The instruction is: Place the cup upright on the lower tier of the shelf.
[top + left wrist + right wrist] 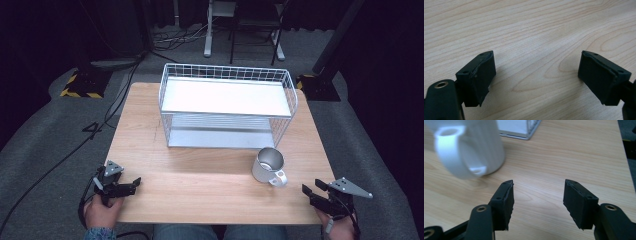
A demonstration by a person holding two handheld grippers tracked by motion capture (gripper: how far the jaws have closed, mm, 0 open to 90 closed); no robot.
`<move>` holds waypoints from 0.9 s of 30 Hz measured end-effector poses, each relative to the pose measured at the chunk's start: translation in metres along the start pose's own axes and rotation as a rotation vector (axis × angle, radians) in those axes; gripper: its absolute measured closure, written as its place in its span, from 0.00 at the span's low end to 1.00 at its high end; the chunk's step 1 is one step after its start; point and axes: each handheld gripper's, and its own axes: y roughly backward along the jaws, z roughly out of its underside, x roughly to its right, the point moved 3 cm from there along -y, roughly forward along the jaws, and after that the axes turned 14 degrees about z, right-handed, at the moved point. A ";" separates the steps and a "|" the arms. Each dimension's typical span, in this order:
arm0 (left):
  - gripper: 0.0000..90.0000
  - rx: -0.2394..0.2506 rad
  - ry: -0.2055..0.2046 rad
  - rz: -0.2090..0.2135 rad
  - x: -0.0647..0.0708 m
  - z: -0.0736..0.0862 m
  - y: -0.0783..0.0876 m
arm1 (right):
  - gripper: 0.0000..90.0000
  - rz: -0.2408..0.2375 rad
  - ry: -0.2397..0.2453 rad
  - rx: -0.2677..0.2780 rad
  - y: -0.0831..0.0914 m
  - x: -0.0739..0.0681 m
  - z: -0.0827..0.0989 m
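Observation:
A white mug [268, 166] stands upright on the wooden table [200, 180], its handle turned toward the front right. Behind it sits a white wire rack [227, 105] with two shelves. My right gripper [310, 192] rests open at the table's front right corner, a short way right of the mug. In the right gripper view the mug [471, 147] looms at the upper left, beyond the open gripper [537, 200] and clear of its jaws. My left gripper [134, 184] lies open near the front left edge. Bare wood shows between its jaws [536, 77].
The rack takes up the far half of the table. Grey carpet surrounds the table, with cables [75, 145] trailing at the left, stand bases [82, 82] at both far corners and a chair frame [245, 30] behind.

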 end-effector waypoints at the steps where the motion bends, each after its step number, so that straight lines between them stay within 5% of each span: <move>1: 0.17 0.000 0.000 0.000 0.000 0.000 0.000 | 0.46 -0.009 0.005 0.003 0.002 -0.004 -0.002; 12: 0.17 -0.001 0.001 0.000 0.000 0.000 0.000 | 0.46 -0.150 0.050 0.051 0.019 -0.045 -0.023; 27: 0.17 -0.001 0.000 -0.001 0.000 0.000 0.000 | 0.52 -0.194 0.085 -0.005 -0.007 -0.066 -0.040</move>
